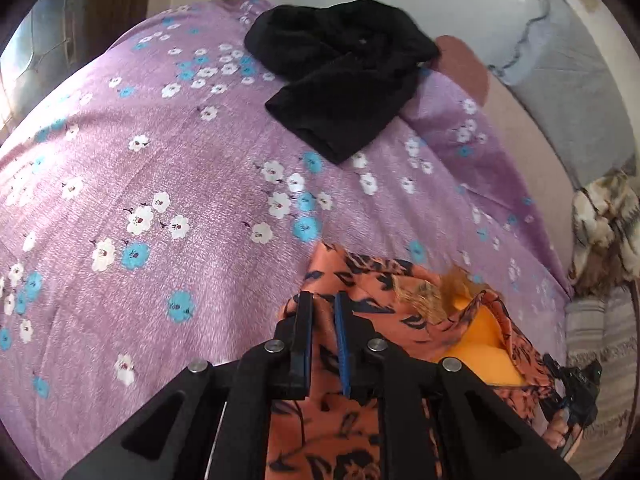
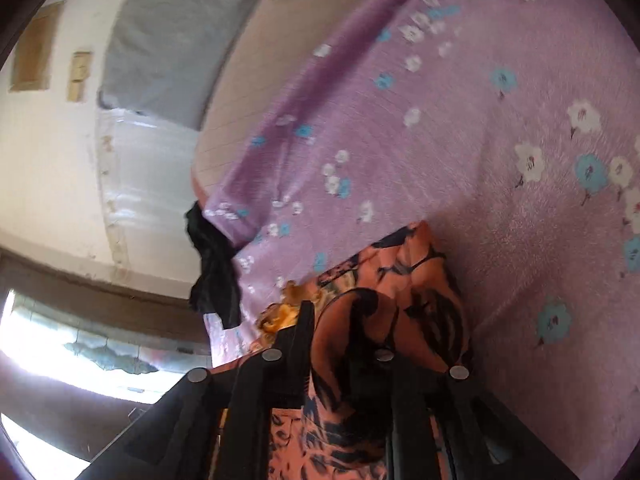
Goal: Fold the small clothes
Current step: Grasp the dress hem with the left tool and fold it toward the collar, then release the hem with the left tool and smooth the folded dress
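Where the left wrist view looks down along its two fingers, the left gripper (image 1: 324, 300) sits at the lower centre of the frame, its jaws nearly together with a fold of the orange patterned garment (image 1: 348, 412) between the blue-lined pads (image 1: 342, 344). This garment fills the lower centre and lower right, showing a plain yellow lining (image 1: 486, 344) at right, and it lies on a purple flowered sheet (image 1: 168, 152) that covers most of the frame. A black garment (image 1: 340, 80) lies crumpled on the sheet at upper centre, well apart from the orange one. At the right edge a grey cushion (image 1: 572, 92) stands above a furry brown-and-white blanket (image 1: 604, 216), and the right gripper's black frame (image 1: 576, 384) appears at lower right, touching the orange garment's edge. In the right wrist view, which is tilted and somewhat blurred, the right gripper (image 2: 344, 320) occupies the lower centre; the orange patterned garment (image 2: 404, 276) bulges up over it and hides one finger, so whether its jaws are apart or closed on the cloth cannot be told. The purple flowered sheet (image 2: 460, 128) fills the right and upper centre. The black garment (image 2: 214, 276) shows at centre left, at the sheet's edge. A grey cushion (image 2: 168, 40) lies at upper left beside a pale wall (image 2: 48, 160), and a bright window (image 2: 80, 352) fills the lower left.
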Available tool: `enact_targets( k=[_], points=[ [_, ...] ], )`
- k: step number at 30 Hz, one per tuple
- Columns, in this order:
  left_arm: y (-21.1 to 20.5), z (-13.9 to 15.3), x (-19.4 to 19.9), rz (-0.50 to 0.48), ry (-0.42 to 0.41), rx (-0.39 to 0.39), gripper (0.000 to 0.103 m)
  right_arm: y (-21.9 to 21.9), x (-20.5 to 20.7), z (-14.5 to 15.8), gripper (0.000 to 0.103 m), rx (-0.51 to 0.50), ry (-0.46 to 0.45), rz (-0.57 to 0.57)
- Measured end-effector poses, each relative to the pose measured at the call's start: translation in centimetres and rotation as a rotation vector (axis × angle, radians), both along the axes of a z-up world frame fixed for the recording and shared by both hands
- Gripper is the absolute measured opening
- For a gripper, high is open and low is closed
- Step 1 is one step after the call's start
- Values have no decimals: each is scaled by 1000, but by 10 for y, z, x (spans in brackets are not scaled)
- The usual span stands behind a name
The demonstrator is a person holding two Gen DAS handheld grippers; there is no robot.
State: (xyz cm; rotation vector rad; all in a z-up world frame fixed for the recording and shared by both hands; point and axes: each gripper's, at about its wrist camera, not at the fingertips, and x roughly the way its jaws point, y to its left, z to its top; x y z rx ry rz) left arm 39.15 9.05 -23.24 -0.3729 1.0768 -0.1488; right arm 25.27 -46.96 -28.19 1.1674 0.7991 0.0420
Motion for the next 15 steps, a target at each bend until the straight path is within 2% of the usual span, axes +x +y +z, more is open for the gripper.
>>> enact_targets(
  k=[2, 4, 6, 7, 9, 10, 11, 13, 15],
  points=[
    [5, -17, 6, 65, -18, -5, 12, -8, 10, -29, 24, 45, 14, -37],
    [17, -21, 2, 113, -67, -53, 12, -16, 4, -41, 24, 112, -67, -58],
    [31, -11, -10, 174, -131, -66, 12, -22, -9, -41, 30, 116, -141, -61],
    [38, -3, -19, 213, -171, -69, 12, -24, -15, -37, 35, 95, -167, -57],
    [46, 15, -43, 291, -215, -48, 17, -27, -22, -27, 55, 62, -171, -90],
    [46, 22, -57, 313, -216, -32, 26, -28, -28, -19, 71, 52, -183, -130],
    [42, 27, -68, 319, -215, -21, 33, -29, -37, -9, 76, 37, -218, -176],
    [26, 35, -98, 302, -226, 19, 36, -25, -52, 13, 76, -16, -299, -220],
    [0, 36, -122, 257, -229, 120, 45, -4, -48, 35, 74, -126, -273, -112]
  ],
)
